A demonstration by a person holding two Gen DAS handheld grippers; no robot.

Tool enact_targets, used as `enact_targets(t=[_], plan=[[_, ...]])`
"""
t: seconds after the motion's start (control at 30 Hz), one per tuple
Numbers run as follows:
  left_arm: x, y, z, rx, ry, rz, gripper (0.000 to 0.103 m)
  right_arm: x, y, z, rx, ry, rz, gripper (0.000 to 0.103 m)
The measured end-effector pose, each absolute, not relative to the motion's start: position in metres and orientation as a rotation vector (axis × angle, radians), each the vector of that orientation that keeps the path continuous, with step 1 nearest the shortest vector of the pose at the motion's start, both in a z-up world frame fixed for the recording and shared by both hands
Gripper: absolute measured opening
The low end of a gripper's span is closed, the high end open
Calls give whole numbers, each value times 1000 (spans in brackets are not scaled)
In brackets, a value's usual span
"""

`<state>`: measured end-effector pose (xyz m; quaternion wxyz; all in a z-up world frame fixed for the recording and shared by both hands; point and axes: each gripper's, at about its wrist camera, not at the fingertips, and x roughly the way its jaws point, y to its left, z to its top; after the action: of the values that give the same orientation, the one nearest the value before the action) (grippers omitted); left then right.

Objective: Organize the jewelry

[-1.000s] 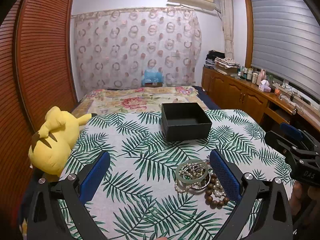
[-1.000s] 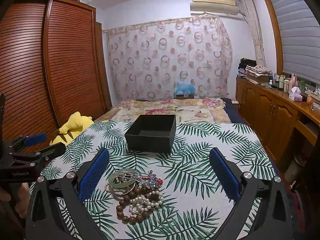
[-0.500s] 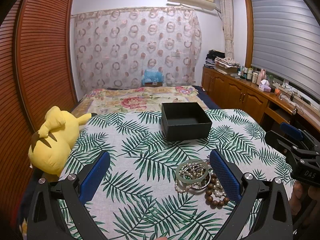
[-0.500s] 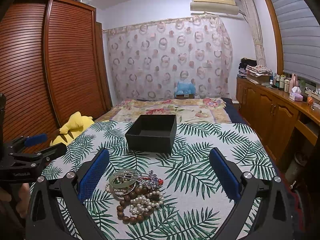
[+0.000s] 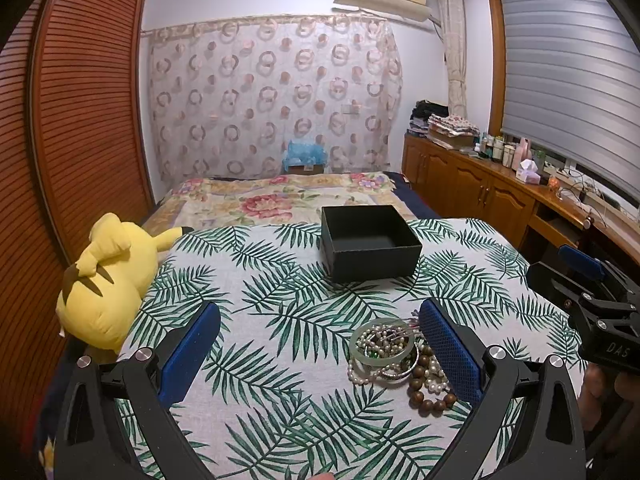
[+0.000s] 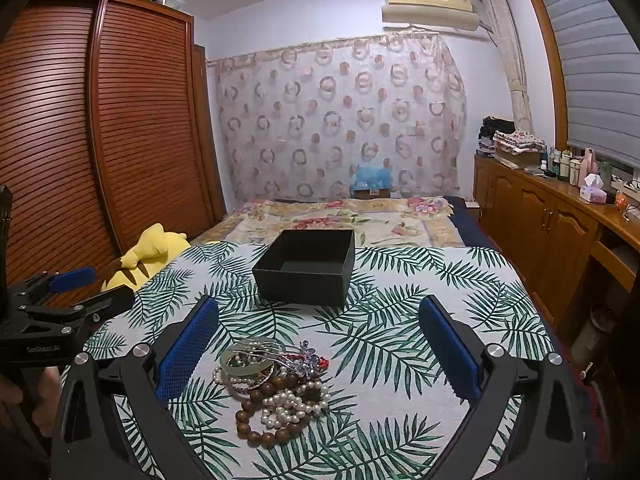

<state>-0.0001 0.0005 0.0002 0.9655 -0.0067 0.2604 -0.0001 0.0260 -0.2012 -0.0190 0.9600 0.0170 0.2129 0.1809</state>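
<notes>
In the right wrist view, the left gripper [image 6: 92, 288] at the left edge and the right gripper [image 6: 318, 344] both gape wide, holding nothing. The tangled jewelry pile [image 6: 272, 384] lies lower centre on the leaf-print cloth [image 6: 420, 280], with the empty black box [image 6: 306, 268] above it. Best to pinch one outer piece, such as the green bangle [image 6: 246, 364], and lift slowly so strands untangle

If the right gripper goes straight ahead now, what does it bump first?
Probably the black box, dead ahead between the open right gripper fingers. The jewelry pile lies lower and left; depth is unclear.
</notes>
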Motion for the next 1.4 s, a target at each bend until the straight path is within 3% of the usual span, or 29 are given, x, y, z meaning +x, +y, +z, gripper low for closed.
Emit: enact_targets(t=[0.8, 1.4], plan=[[-1, -3, 8, -17, 528, -2, 97, 26, -203, -21, 35, 432, 367, 100], [22, 2, -32, -30, 606, -41, 96, 38, -196, -39, 4, 489, 417, 100]])
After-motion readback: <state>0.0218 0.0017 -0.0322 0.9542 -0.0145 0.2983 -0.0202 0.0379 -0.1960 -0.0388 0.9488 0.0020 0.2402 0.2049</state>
